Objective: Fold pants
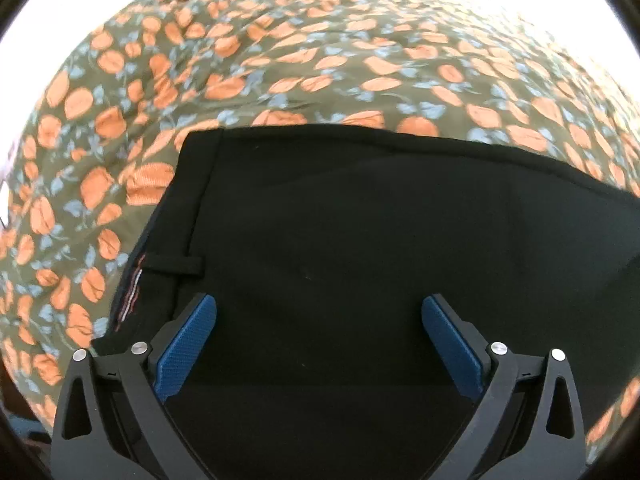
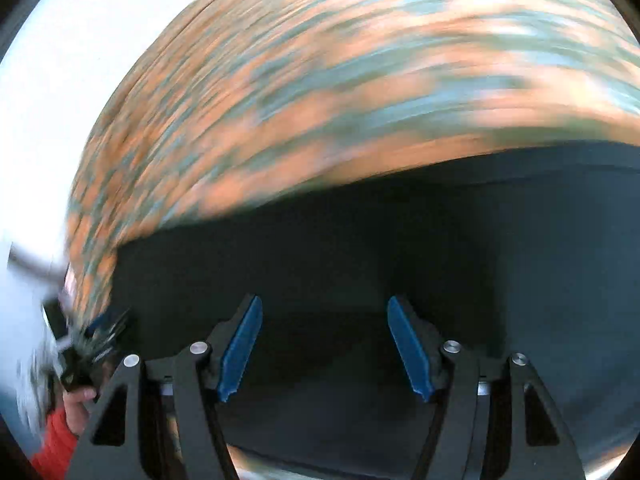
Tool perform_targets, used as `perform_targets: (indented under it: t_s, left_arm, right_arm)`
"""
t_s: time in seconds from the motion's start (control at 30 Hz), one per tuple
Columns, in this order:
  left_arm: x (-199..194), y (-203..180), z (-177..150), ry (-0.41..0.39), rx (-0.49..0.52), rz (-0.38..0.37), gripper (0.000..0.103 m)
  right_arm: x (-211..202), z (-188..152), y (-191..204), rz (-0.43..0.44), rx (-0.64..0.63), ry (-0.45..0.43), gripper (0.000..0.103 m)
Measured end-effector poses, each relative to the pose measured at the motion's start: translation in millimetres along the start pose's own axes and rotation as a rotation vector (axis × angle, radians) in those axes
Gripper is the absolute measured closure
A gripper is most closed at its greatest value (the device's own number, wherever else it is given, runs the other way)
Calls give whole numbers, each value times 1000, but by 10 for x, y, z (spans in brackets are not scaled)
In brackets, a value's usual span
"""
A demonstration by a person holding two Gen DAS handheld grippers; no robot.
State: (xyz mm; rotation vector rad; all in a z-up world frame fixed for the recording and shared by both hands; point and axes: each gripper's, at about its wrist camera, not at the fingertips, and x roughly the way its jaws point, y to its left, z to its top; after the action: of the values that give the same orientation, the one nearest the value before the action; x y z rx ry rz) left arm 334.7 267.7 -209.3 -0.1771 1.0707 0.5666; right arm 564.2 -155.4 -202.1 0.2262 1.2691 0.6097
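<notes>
Black pants (image 1: pixel 360 220) lie flat on a floral bedspread (image 1: pixel 280 52). Their waistband with a belt loop (image 1: pixel 176 262) sits at the left in the left wrist view. My left gripper (image 1: pixel 319 312) hangs over the dark cloth near the waistband, jaws wide apart and nothing between the blue pads (image 1: pixel 188 348). The right wrist view is smeared by motion. It shows the pants (image 2: pixel 440 240) filling the lower half under my right gripper (image 2: pixel 325 312). Its blue pads (image 2: pixel 240 352) stand apart, and no cloth is pinched between them.
The bedspread with orange flowers (image 2: pixel 320 80) runs around the pants on the far and left sides. At the lower left of the right wrist view a hand (image 2: pixel 78 400) with a red sleeve (image 2: pixel 54 440) holds the other gripper. Bright white lies past the bed's edge.
</notes>
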Motion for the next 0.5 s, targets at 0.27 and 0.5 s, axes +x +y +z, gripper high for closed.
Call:
perform_targets:
  t_s: [0.27, 0.5]
  left_arm:
    - [146, 186, 51, 16, -45, 18, 0]
    - [-248, 193, -47, 0, 7, -23, 1]
  right_arm:
    - [-1429, -141, -2249, -387, 354, -245, 67]
    - [-1850, -524, -2190, -624, 367, -288, 47]
